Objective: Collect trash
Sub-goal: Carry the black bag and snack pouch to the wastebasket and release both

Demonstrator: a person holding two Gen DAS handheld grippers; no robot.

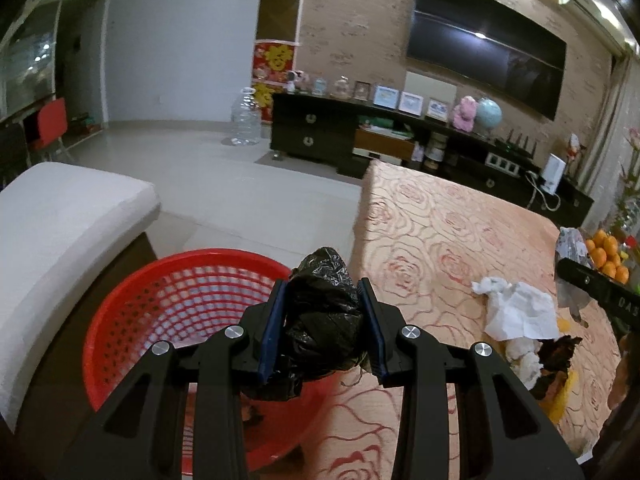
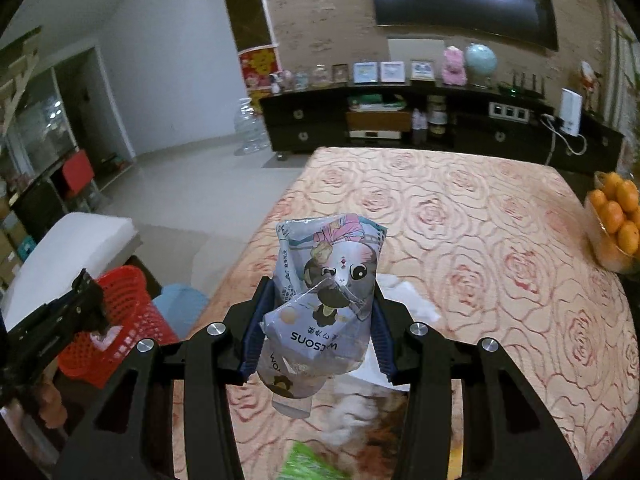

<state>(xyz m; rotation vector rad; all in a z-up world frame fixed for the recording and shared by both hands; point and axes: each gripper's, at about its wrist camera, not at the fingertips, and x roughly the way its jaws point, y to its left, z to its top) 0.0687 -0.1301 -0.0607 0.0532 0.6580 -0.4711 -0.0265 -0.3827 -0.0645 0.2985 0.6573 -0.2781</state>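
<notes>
My left gripper (image 1: 323,292) is shut on a crumpled black plastic bag (image 1: 320,320) and holds it over the near right rim of a red mesh basket (image 1: 192,312) beside the table. My right gripper (image 2: 324,292) is shut on a crumpled printed plastic wrapper (image 2: 324,300) and holds it above the table. White crumpled tissues (image 1: 516,312) and dark scraps (image 1: 556,356) lie on the rose-patterned tablecloth (image 1: 440,240). The basket also shows at the left of the right wrist view (image 2: 120,320), with the left gripper (image 2: 96,304) over it.
A white cushioned seat (image 1: 60,240) stands left of the basket. A bowl of oranges (image 2: 616,220) sits at the table's right edge. A green item (image 2: 308,464) lies near the table's front. A dark TV cabinet (image 1: 360,136) and water jug (image 1: 246,120) stand beyond.
</notes>
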